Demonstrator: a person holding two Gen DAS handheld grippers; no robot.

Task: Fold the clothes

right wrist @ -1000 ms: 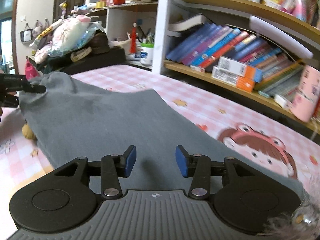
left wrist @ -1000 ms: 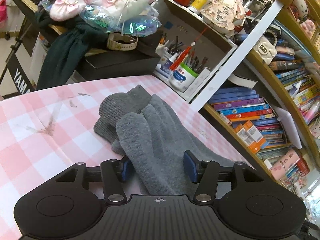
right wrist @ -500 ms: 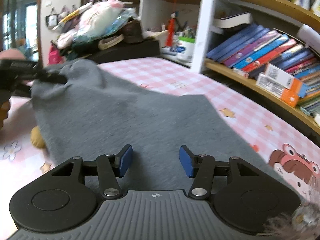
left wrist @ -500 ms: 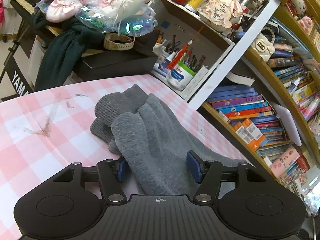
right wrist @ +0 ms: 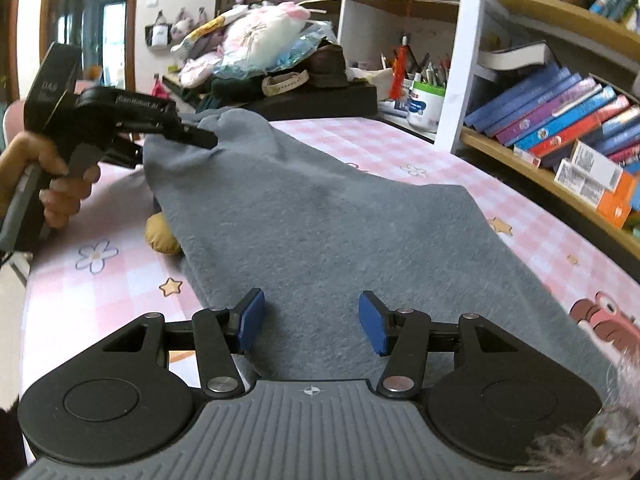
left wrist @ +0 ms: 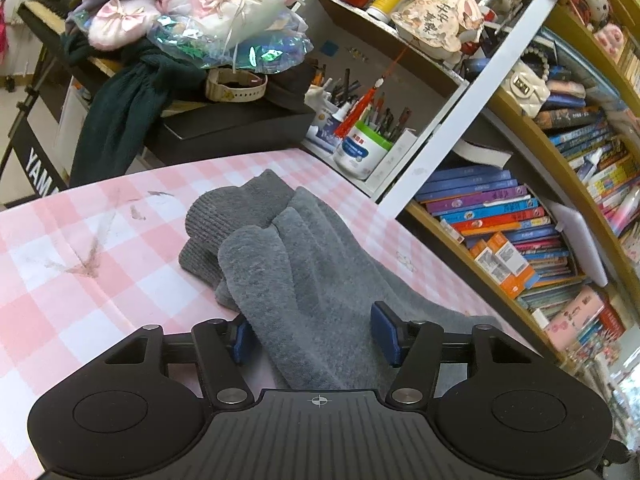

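Both claws are spread wide: left gripper (left wrist: 312,332) straddles the grey garment (left wrist: 304,276), right gripper (right wrist: 312,322) hovers over its near end. Since a second ago the right view has swung left, showing the far cloth bunched, lifted. Pink table (right wrist: 120,280) offers room left; bookshelf (right wrist: 560,128) crowds right.

sweater (right wrist: 320,220) on table (right wrist: 120,280), bookshelf (right wrist: 560,128) right

Black left gripper (left wrist: 313,333) with blue pads, silver pivot screws, ribbed grey base at frame bottom, right gripper (right wrist: 311,321) alike, bare-skinned hand (right wrist: 56,184) at left edge
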